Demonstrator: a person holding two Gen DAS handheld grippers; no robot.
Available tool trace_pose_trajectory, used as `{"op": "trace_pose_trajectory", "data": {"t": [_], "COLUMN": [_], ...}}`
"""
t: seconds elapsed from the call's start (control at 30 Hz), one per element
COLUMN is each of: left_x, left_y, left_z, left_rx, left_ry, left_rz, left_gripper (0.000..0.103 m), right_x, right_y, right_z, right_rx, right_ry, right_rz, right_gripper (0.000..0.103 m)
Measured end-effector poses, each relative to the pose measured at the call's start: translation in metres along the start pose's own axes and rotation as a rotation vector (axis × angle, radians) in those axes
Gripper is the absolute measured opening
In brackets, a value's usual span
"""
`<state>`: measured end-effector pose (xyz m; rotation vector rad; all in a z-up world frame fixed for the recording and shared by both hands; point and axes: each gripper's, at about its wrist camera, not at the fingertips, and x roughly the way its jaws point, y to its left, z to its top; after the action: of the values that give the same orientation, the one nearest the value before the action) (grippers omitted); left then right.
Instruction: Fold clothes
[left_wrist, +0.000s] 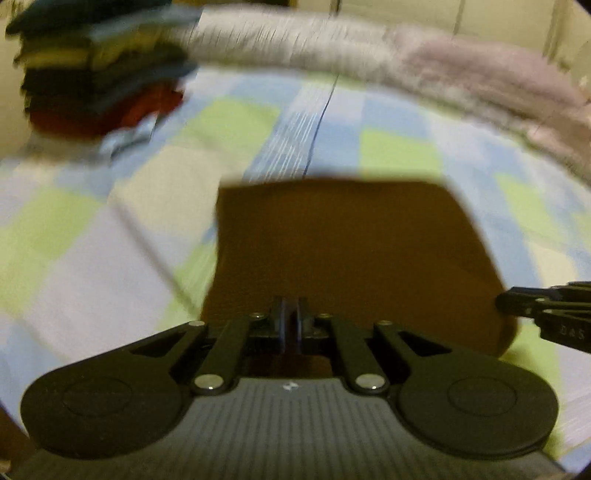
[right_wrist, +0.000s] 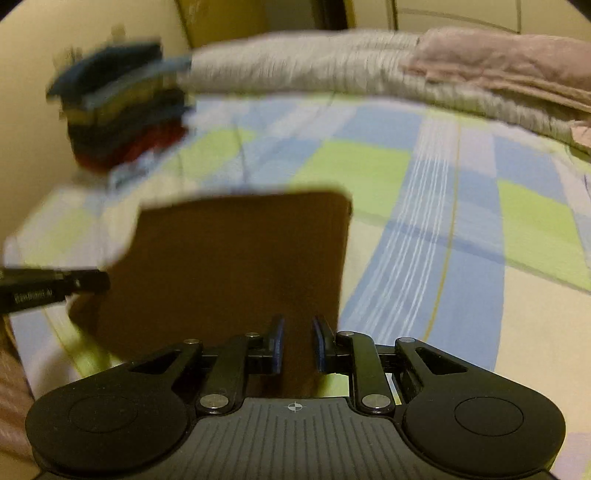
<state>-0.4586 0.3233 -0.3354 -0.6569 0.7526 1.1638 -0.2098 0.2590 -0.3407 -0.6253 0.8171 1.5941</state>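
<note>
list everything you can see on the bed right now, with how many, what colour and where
Folded brown cloth garment: one, brown, flat on the bed in front of both grippers.
Stack of folded clothes: one pile, dark blue, yellow and red layers, far left of the bed; blurred, so the number of pieces cannot be told.
Checked bedsheet: one, blue, green and cream squares, under everything.
Grey quilted blanket: one, grey, along the far edge.
Pinkish fleecy blanket: one, dusty pink, far right, on the grey one.
Left hand-held gripper: black, shut on the garment's near edge.
Right hand-held gripper: black, open, fingers straddling the garment's near right part.
</note>
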Motion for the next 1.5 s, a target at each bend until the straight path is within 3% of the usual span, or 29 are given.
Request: {"op": "trace_pose_trajectory", "data": {"t": [0.1, 0.23, 0.27, 0.3, 0.33, 0.57, 0.7, 0.93, 1.4, 1.5], "left_x": [0.008, -0.015, -0.023, -0.033, -0.043, -0.110, -0.151, -0.199, -0.223, -0.222], "left_y": [0.006, 0.006, 0.007, 0.007, 0.008, 0.010, 0.009, 0.019, 0.048, 0.053], "left_z": [-0.002, 0.009, 0.010, 0.012, 0.014, 0.027, 0.037, 0.055, 0.060, 0.060], "left_rx": [-0.047, -0.035, -0.038, -0.033, -0.029, 0.004, 0.073, 0.139, 0.141, 0.129], "left_ry": [0.036, 0.066, 0.080, 0.097, 0.114, 0.233, 0.242, 0.184, 0.184, 0.195], "left_rz": [0.004, 0.007, 0.006, 0.005, 0.003, -0.009, -0.020, -0.040, -0.051, -0.052], "left_gripper": [0.005, 0.006, 0.006, 0.007, 0.009, 0.028, 0.031, 0.035, 0.035, 0.039], "right_x": [0.002, -0.020, -0.028, -0.037, -0.045, -0.105, -0.144, -0.184, -0.199, -0.198], "right_y": [0.006, 0.010, 0.014, 0.018, 0.021, 0.062, 0.077, 0.106, 0.145, 0.148], "right_z": [-0.006, 0.001, -0.001, -0.002, -0.003, -0.008, 0.003, 0.019, 0.017, 0.020], "right_rx": [-0.014, 0.072, 0.094, 0.117, 0.140, 0.246, 0.343, 0.358, 0.343, 0.343], "right_ry": [0.015, 0.054, 0.076, 0.097, 0.118, 0.258, 0.235, 0.165, 0.212, 0.226], "right_rz": [-0.003, -0.011, -0.011, -0.011, -0.010, -0.017, -0.057, -0.125, -0.161, -0.162], "right_gripper": [0.020, 0.022, 0.028, 0.050, 0.065, 0.065, 0.065, 0.065, 0.065, 0.065]}}
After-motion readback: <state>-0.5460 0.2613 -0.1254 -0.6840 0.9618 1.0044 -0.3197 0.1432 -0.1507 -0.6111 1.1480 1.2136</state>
